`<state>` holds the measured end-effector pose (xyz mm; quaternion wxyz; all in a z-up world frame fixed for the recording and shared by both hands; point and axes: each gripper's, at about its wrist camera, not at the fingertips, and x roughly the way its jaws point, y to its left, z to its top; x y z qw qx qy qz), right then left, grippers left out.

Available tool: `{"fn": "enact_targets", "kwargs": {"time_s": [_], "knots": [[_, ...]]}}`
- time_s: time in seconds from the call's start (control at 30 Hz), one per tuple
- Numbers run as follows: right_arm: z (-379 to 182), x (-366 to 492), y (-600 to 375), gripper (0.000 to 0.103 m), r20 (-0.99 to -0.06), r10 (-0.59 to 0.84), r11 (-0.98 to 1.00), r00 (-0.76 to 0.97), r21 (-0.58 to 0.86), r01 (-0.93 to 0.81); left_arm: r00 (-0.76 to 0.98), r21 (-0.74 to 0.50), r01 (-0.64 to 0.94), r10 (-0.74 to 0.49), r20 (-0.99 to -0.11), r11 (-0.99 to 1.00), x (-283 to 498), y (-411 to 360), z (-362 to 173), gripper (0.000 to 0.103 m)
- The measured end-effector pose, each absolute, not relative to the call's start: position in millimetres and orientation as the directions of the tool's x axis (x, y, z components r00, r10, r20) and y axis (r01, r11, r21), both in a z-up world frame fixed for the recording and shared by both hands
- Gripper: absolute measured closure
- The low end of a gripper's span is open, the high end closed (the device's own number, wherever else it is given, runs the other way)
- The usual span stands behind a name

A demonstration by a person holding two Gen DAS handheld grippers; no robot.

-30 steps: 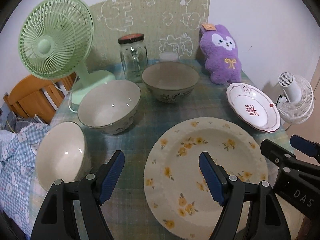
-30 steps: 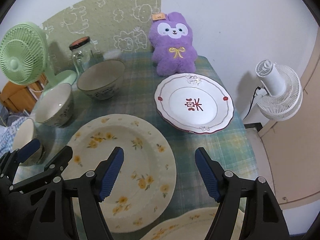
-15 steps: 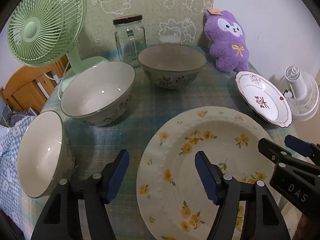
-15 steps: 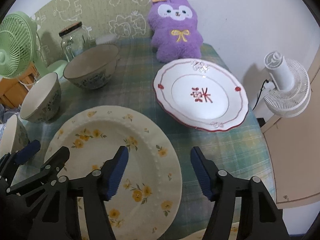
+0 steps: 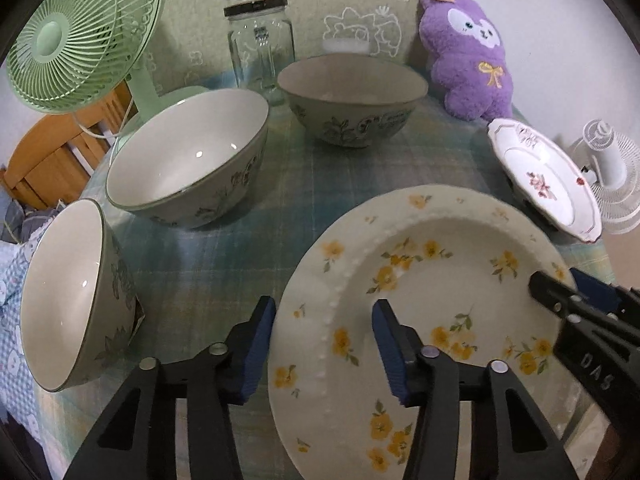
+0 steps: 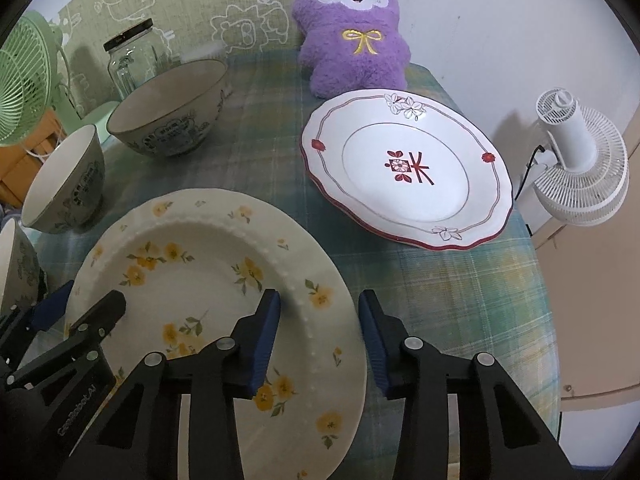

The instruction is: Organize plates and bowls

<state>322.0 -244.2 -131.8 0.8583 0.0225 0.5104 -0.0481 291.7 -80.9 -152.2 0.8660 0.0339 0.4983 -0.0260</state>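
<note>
Both our grippers straddle opposite rims of the cream plate with yellow flowers.

Our left gripper (image 5: pixel 324 342) and right gripper (image 6: pixel 320 330) have just been closing, each part open with the rim of the cream plate with yellow flowers (image 5: pixel 416 264) between its blue pads, neither yet pressing. The plate lies on the green checked tablecloth (image 6: pixel 440 280). Farther off we see three grey floral bowls (image 5: pixel 188 160), the white red-trimmed plate (image 6: pixel 404 168), then the purple plush rabbit (image 6: pixel 356 28).

three bowls (image 5: pixel 188 160), two plates (image 6: pixel 404 168), two fans (image 5: pixel 80 32)
</note>
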Motion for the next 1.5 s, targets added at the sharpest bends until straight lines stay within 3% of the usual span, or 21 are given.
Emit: {"fn": "enact_targets", "kwargs": {"time_s": [0.33, 0.53, 0.87, 1.5], "knots": [[-133, 322, -244, 0.059, -0.884, -0.051, 0.995, 0.464, -0.006, 0.096, 0.499, 0.035, 0.098, -0.018, -0.866, 0.995, 289, -79, -153, 0.054], [-139, 323, -244, 0.052, -0.892, -0.035, 0.995, 0.451, 0.012, 0.099, 0.498, 0.036, 0.097, -0.017, -0.867, 0.995, 289, -80, -153, 0.054], [-138, 321, -245, 0.054, -0.896, -0.028, 0.994, 0.442, 0.023, 0.111, 0.489, -0.006, 0.064, -0.037, -0.872, 0.998, 290, -74, -149, 0.059], [-120, 303, -235, 0.055, -0.899, -0.034, 0.994, 0.438, 0.014, 0.106, 0.498, 0.023, 0.079, -0.02, -0.867, 0.997, 269, -68, -133, 0.059]]}}
